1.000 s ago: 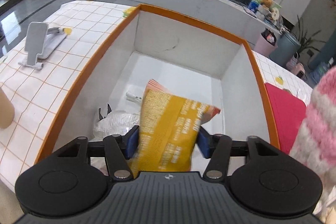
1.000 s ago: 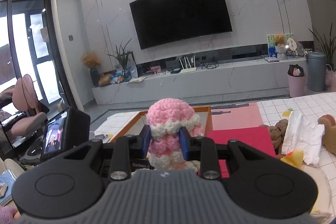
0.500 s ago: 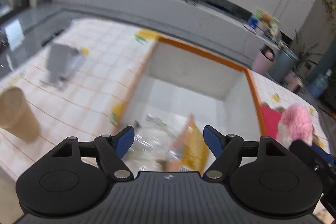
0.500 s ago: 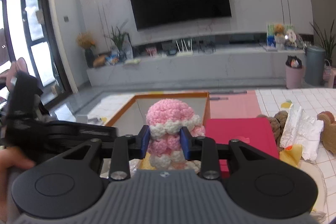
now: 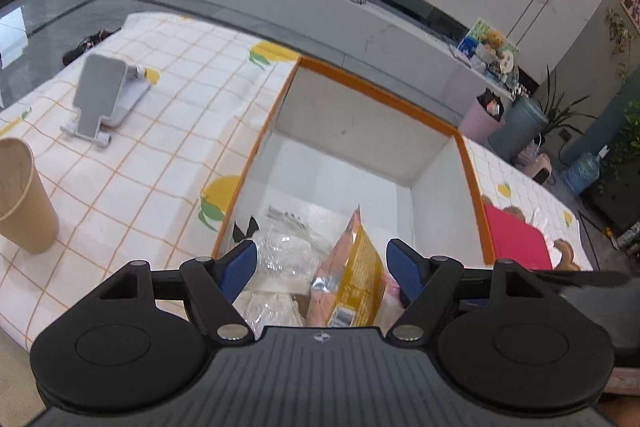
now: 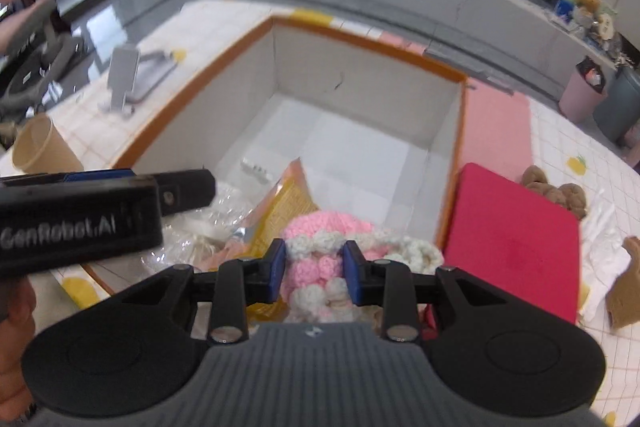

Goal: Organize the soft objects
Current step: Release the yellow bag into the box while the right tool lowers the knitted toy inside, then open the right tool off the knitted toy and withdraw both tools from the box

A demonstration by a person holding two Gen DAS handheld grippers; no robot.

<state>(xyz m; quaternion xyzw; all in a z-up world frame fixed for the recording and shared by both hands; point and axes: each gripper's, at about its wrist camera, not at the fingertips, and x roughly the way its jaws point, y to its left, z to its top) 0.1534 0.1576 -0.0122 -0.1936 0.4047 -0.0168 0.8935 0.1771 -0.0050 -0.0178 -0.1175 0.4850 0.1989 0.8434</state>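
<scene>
An orange-rimmed white box (image 5: 376,89) stands on the checked tablecloth. At its near end lie a yellow snack bag (image 5: 356,267) and a clear plastic bag (image 5: 280,255). My left gripper (image 5: 322,255) hangs open above them, with its blue pads clear of the yellow bag on both sides. In the right wrist view my right gripper (image 6: 315,259) is shut on a pink and white crochet toy (image 6: 324,227). It tilts down over the near end of the box (image 6: 360,41), just right of the yellow bag (image 6: 284,203).
A paper cup (image 5: 22,195) and a grey phone stand (image 5: 104,95) sit left of the box. A red pad (image 6: 512,239), a brown plush (image 6: 556,191) and crumpled white paper (image 6: 600,227) lie to its right. The left device's black housing (image 6: 80,223) is close beside my right gripper.
My left gripper let go of the yellow bag, which now lies in the box, and drew back a little. My right gripper swung down over the box with the crochet toy.
</scene>
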